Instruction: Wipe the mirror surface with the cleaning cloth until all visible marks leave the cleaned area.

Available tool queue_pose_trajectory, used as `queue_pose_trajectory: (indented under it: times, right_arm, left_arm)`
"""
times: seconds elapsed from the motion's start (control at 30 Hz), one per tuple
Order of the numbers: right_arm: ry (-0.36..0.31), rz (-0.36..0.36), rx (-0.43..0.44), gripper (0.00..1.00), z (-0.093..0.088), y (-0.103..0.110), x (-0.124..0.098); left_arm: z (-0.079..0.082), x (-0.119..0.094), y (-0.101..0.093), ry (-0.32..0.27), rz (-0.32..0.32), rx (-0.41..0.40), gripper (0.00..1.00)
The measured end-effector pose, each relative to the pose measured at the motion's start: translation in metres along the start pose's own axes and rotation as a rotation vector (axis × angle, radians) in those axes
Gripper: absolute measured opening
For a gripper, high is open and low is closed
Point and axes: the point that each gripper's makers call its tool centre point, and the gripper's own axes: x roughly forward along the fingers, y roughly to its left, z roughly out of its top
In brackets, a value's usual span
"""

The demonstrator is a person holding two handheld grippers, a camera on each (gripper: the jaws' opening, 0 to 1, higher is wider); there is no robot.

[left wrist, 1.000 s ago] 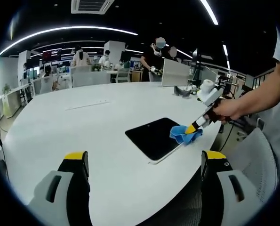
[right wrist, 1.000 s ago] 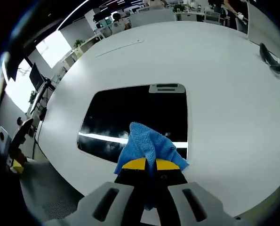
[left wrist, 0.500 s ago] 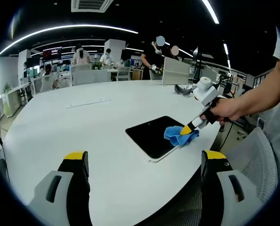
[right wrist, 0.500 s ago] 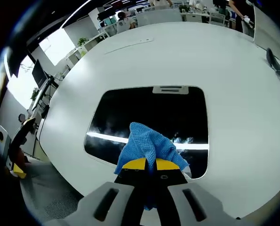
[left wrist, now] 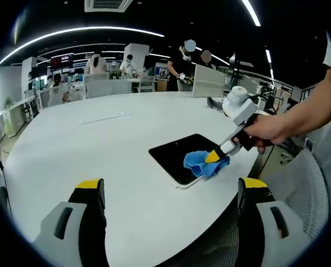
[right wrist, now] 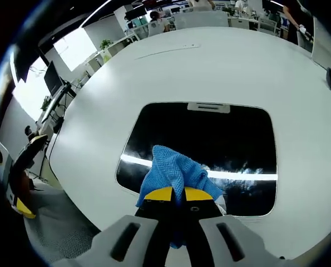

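An open-plan office with strip lights on a dark ceiling lies behind a broad white surface (left wrist: 70, 150), rounded at its near edge, with desks and several people standing at the far side. In the left gripper view, the left tongs (left wrist: 171, 192) hang low over the near rim, jaws spread wide apart and holding nothing; much bare white surface lies ahead of them and off to the left. To the right, the mirror (left wrist: 184, 157) lies flat, close to the near right edge of the surface, its glass dark. Further right, a hand (left wrist: 265, 132) holds the right tongs (left wrist: 212, 157), which reach down onto the mirror's near right part. In the right gripper view, the right tongs (right wrist: 173, 193) are clamped on the bunched blue cleaning cloth (right wrist: 173, 173), which rests on the mirror (right wrist: 204, 133) near its closest edge. A bright streak of reflected light crosses the glass beside the cloth.
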Motion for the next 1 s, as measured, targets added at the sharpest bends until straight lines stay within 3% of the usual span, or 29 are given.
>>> queue_pose_trajectory:
  times: [0.1, 0.2, 0.33, 0.47, 0.67, 0.77, 1.0]
  right_arm:
    - [0.0, 0.022, -0.003, 0.0, 0.0, 0.011, 0.004]
    - [0.002, 0.018, -0.064, 0.0, 0.002, 0.025, 0.008]
    - [0.017, 0.035, -0.044, 0.0, 0.005, 0.042, 0.014]
    - [0.03, 0.045, -0.069, 0.0, 0.006, 0.057, 0.019]
    - [0.026, 0.039, -0.08, 0.0, 0.009, 0.06, 0.022]
    - [0.021, 0.046, -0.07, 0.0, 0.009, 0.059, 0.021]
    - [0.025, 0.045, -0.08, 0.0, 0.009, 0.06, 0.022]
  left_arm:
    - [-0.002, 0.001, -0.001, 0.009, -0.008, 0.0, 0.99]
    - [-0.002, 0.001, -0.001, 0.005, -0.013, 0.0, 0.99]
    - [-0.003, 0.001, -0.001, 0.014, -0.009, 0.003, 0.99]
    - [0.001, -0.001, 0.004, -0.007, 0.024, 0.019, 0.99]
    - [0.001, -0.001, 0.005, -0.015, 0.054, 0.047, 0.99]
    - [0.0, 0.001, -0.002, -0.011, 0.031, 0.072, 0.99]
    - [-0.003, 0.002, -0.006, 0.007, -0.019, 0.007, 0.99]
